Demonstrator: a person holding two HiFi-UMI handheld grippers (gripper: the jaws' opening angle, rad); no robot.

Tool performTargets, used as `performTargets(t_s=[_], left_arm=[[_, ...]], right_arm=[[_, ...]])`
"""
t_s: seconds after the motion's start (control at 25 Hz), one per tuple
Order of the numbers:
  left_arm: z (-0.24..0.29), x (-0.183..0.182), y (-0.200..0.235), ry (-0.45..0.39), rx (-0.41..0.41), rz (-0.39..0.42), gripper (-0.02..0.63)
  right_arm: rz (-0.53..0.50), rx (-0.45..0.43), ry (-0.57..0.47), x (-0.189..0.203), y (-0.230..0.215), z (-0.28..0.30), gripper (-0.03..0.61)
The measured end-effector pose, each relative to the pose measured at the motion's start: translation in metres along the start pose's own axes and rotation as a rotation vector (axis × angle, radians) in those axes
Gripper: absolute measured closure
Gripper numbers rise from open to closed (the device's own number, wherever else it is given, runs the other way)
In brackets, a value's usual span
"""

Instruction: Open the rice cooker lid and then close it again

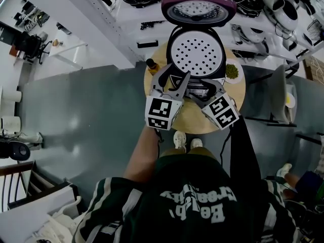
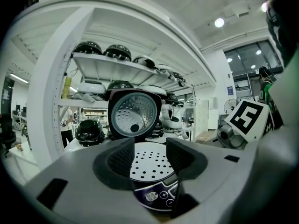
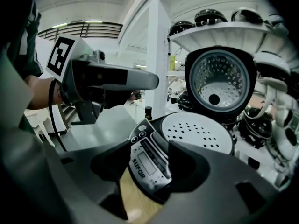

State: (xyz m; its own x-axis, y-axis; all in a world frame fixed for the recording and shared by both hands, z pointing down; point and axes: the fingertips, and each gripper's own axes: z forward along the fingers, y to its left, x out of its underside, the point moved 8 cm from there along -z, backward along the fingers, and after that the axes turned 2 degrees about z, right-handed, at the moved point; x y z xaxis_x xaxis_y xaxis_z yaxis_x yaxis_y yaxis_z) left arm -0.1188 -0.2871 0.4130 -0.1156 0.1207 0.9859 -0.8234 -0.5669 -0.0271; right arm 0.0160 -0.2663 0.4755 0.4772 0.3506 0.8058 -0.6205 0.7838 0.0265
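Both released, my left gripper (image 2: 150, 160) and right gripper (image 3: 148, 167) hover before the lid (image 1: 198, 6) (already open), ready for closing it.

Rice cooker (image 1: 196, 49) on table (image 1: 195, 124); shelves (image 2: 112, 63) seemingly close behind.

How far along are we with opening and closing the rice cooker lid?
Opening looks done: the lid stands upright behind the rice cooker, perforated tray exposed. Nothing is in hand: left gripper and right gripper sit open before its front. Closing the lid remains.
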Motion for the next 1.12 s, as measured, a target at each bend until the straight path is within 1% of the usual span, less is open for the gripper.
performTargets(t_s=[0.68, 0.88, 1.0, 1.12], left_arm=[[0.001, -0.001, -0.003, 0.005, -0.001, 0.002, 0.413], [0.002, -0.004, -0.002, -0.002, -0.006, 0.007, 0.414], [0.002, -0.008, -0.001, -0.006, -0.008, 0.016, 0.413], [0.0, -0.014, 0.002, -0.02, -0.011, 0.015, 0.414]], right_arm=[[0.006, -0.002, -0.011, 0.0, 0.0, -0.002, 0.319], [0.021, 0.021, -0.052, 0.001, -0.002, -0.002, 0.328], [0.07, 0.027, -0.088, 0.001, -0.006, -0.006, 0.334], [0.086, 0.072, -0.131, -0.003, -0.013, -0.012, 0.334]])
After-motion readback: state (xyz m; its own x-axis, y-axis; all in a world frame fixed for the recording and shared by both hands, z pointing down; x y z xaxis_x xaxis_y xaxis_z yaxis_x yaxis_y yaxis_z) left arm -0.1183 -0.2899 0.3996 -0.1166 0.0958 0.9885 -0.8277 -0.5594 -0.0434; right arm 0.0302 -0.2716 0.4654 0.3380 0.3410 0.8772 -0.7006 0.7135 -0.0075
